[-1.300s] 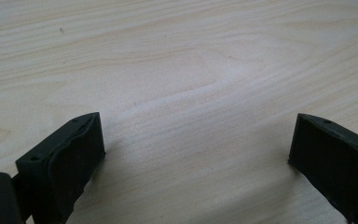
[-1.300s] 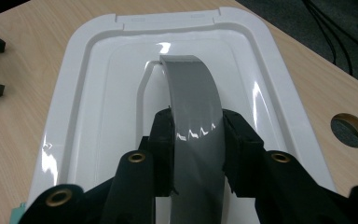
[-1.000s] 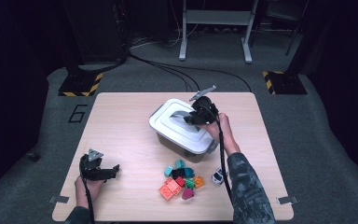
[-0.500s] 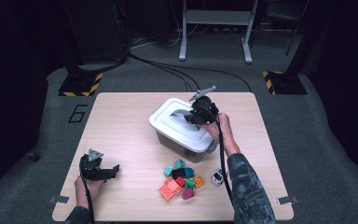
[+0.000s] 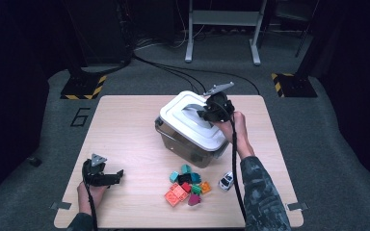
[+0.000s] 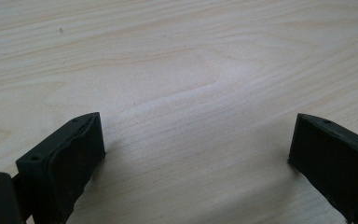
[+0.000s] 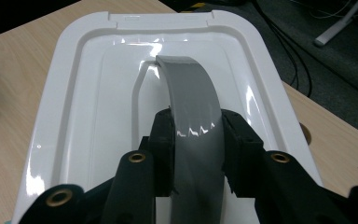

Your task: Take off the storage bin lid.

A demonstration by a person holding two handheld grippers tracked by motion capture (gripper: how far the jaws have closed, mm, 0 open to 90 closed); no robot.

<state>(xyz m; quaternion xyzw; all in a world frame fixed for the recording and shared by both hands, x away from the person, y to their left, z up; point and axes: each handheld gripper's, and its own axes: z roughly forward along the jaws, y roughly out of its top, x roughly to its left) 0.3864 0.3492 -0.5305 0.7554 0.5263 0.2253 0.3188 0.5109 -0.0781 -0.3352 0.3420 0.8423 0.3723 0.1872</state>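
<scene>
Right tongs clenched on the grey handle of the white lid, one jaw pressed to each side of the strap. Handle arched up out of its recess, running lengthwise along the lid's middle; in the right gripper view, long axis pointing straight away from the camera toward the lid's far short edge. Lid seated on a clear storage box near the middle of the worktop, a little toward the far right. In the high view, box set at a slant to the worktop's edges, long axis running from the far left corner down toward the near right one. Right tongs above the lid's far right part, hand behind them over the box's right end. Left tongs released, jaws spread wide with bare wood between them, nothing grasped; seen from above low over the near left corner of the worktop, pointing right. Heap of coloured toy bricks just in front of the box, a small white toy car beside the heap on its right.
</scene>
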